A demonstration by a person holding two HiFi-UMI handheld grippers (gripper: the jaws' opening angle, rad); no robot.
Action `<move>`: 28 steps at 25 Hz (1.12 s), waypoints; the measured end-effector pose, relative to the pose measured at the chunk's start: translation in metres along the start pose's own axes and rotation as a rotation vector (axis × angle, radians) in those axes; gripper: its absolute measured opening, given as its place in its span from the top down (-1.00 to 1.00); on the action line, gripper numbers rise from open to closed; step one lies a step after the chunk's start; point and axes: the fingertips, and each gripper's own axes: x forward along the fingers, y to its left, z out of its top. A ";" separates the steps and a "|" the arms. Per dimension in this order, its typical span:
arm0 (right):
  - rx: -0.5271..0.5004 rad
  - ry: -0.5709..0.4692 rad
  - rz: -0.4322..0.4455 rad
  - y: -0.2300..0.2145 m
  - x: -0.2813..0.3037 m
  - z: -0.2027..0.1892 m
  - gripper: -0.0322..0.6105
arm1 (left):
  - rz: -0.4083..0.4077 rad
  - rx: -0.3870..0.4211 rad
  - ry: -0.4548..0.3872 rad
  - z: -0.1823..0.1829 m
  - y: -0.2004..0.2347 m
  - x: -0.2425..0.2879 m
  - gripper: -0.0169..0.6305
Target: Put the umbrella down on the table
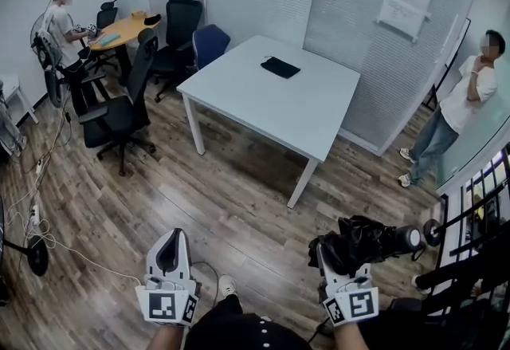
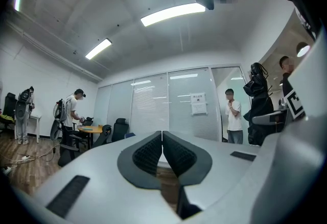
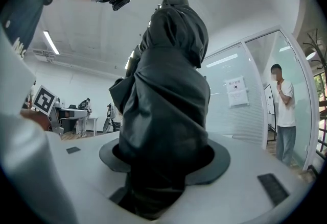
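Note:
A black folded umbrella lies crosswise in my right gripper, low at the right of the head view, its handle end pointing right. In the right gripper view the umbrella stands up between the jaws of the right gripper, which are shut on its fabric. My left gripper is at the lower left, holding nothing. Its jaws touch at the tips in the left gripper view. The white table stands ahead across the wooden floor, well apart from both grippers.
A flat black pouch lies on the table's far side. Black office chairs and a blue chair stand to its left. One person stands at the right by the glass wall, another at a wooden desk. A black rack is close on my right; cables run along the floor at left.

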 end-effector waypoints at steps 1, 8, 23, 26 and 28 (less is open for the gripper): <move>0.000 0.001 0.001 -0.001 0.007 0.000 0.06 | 0.001 0.001 0.001 0.000 0.002 0.006 0.89; -0.012 -0.003 0.021 0.001 0.058 0.003 0.06 | 0.021 -0.002 -0.003 0.000 0.031 0.040 0.89; -0.017 -0.016 0.036 0.032 0.156 0.004 0.06 | 0.032 -0.008 -0.016 -0.001 0.106 0.094 0.89; -0.012 -0.005 0.034 0.036 0.165 -0.003 0.06 | 0.037 -0.006 -0.006 -0.006 0.116 0.100 0.89; -0.011 0.006 0.036 0.037 0.173 -0.006 0.06 | 0.043 -0.007 0.003 -0.010 0.121 0.105 0.89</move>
